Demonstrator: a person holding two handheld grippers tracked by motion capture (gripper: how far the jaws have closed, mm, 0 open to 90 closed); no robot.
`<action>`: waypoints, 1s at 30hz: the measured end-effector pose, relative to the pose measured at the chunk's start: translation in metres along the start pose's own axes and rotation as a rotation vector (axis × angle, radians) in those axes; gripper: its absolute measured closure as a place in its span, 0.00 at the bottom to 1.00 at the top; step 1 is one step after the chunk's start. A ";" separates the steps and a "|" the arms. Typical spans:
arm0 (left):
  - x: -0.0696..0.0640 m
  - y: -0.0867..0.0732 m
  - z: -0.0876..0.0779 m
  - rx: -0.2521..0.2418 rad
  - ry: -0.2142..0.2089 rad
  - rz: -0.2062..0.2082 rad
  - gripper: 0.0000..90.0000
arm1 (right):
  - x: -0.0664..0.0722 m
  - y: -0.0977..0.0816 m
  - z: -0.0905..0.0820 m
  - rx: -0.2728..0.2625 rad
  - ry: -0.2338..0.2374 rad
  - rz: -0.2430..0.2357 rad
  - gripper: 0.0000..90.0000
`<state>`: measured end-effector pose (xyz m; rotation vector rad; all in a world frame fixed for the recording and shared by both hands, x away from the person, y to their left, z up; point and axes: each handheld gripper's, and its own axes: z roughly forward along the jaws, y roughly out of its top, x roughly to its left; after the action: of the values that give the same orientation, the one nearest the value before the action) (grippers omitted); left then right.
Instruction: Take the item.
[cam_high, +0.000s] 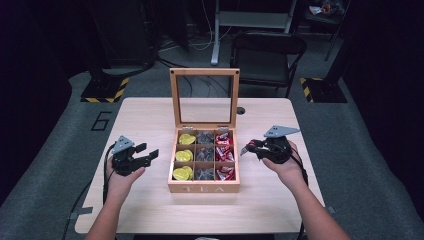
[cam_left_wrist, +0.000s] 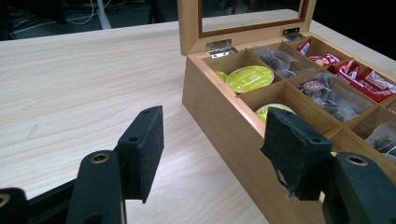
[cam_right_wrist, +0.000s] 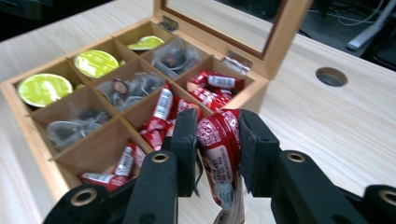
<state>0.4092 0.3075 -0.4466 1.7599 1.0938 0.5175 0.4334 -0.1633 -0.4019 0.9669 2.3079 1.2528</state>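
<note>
Your left gripper (cam_high: 145, 155) hovers with jaws spread wide, while your right gripper (cam_high: 248, 148) is clamped, gripping a red sachet (cam_right_wrist: 218, 144).

Red sachet (cam_right_wrist: 219, 154) – crumpled, upright – just right of open tea box (cam_high: 204, 188).

We see a light wooden tea box (cam_high: 203, 188) holding yellow-green foil-topped capsules (cam_high: 183, 173), grey translucent tea sachets (cam_high: 204, 155), and red-and-white packets (cam_high: 225, 154) on a pale woodgrain table (cam_high: 150, 115).
</note>
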 end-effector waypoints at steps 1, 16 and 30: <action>0.000 0.000 0.000 0.000 0.000 0.001 0.43 | -0.001 -0.001 0.000 0.005 -0.008 0.003 0.77; 0.001 0.000 0.000 0.000 0.002 0.000 0.43 | -0.016 -0.022 0.005 0.021 -0.066 0.040 0.77; 0.001 -0.001 0.000 0.006 0.002 0.000 0.43 | -0.026 -0.042 0.011 0.043 -0.111 0.081 0.77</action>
<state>0.4097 0.3084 -0.4478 1.7650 1.0972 0.5168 0.4414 -0.1914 -0.4437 1.1254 2.2390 1.1543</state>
